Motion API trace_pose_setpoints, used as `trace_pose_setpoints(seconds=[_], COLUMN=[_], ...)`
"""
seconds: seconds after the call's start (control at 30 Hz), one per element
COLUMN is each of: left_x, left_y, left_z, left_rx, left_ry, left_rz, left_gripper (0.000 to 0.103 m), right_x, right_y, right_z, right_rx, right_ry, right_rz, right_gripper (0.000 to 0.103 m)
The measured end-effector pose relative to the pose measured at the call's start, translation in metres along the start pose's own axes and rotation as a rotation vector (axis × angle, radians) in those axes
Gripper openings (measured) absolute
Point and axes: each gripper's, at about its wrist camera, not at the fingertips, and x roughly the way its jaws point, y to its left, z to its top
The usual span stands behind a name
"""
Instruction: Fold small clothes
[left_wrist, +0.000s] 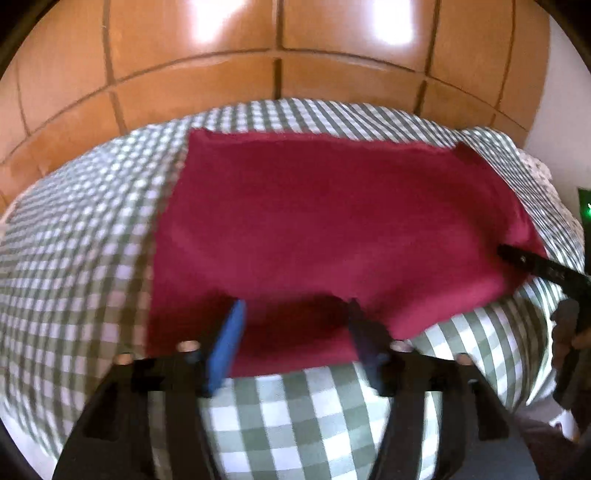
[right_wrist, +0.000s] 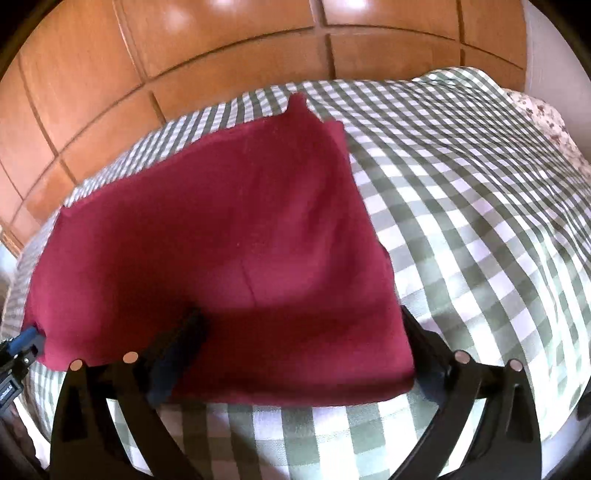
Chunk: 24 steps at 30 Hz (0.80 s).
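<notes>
While the red cloth (right_wrist: 221, 236) lies spread flat on the checked cover (right_wrist: 461, 206), both claws hang over its near edge, and that edge is what the coming move turns on. The cloth is a broad, roughly four-sided piece; in the left wrist view its long axis runs left to right across the claws, with the far edge toward the wooden panels (left_wrist: 184, 74).

The left claw (left_wrist: 295, 314) is released: its jaws stand apart over the near hem, the blue pad (left_wrist: 229, 339) on one side and the dark finger on the other, with cloth under the gap but nothing pinched. It sits at the near left corner, as the right wrist view confirms, where its blue tip shows at the cloth's left end.

The right claw (right_wrist: 299, 325) is also released and spread very wide. One finger lies over the cloth, and the other stands just off its right side edge, so the near right corner lies between them without being gripped. In the left wrist view only its dark finger shows, at the cloth's right edge.

Each hand is thus nearest its own corner, and the cloth stretches away from both claws toward the panels. Judging by this, the next fold would carry the near edge forward onto the far one, or fold along the long axis. Either would first need both claws to close on their corners. A small tab pokes up at the far corner and may need smoothing.
</notes>
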Motion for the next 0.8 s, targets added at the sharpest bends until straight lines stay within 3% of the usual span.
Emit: trace_pose_setpoints(seconds=[0.1,0.33,0.6,0.73,0.8], left_x=[-0.008,-0.015,-0.009,-0.002,0.002], left_y=[0.005,0.004,-0.003,-0.002,-0.002], left_z=[0.01,0.029,0.033,0.033,0.033], left_rx=[-0.012,-0.027,-0.009,-0.011,-0.018], left_ry=[-0.05,-0.075,-0.069,-0.052,-0.04], left_rz=[0.03,0.048,0.044,0.046,0.044], left_gripper=[0.076,0.076,0.076,0.076,0.076], right_x=[-0.006,-0.027,0.0,0.011,0.011], right_y=[0.0,-0.034,-0.054,-0.049,-0.046], right_z=[0.0,0.023,0.048,0.048,0.047], right_rx=[-0.007,0.138,0.237,0.209,0.194], right_ry=[0.008,-0.02,0.003,0.019,0.022], right_rz=[0.01,0.174,0.217,0.21,0.212], right_gripper=[0.1,0.1,0.1,0.101,0.096])
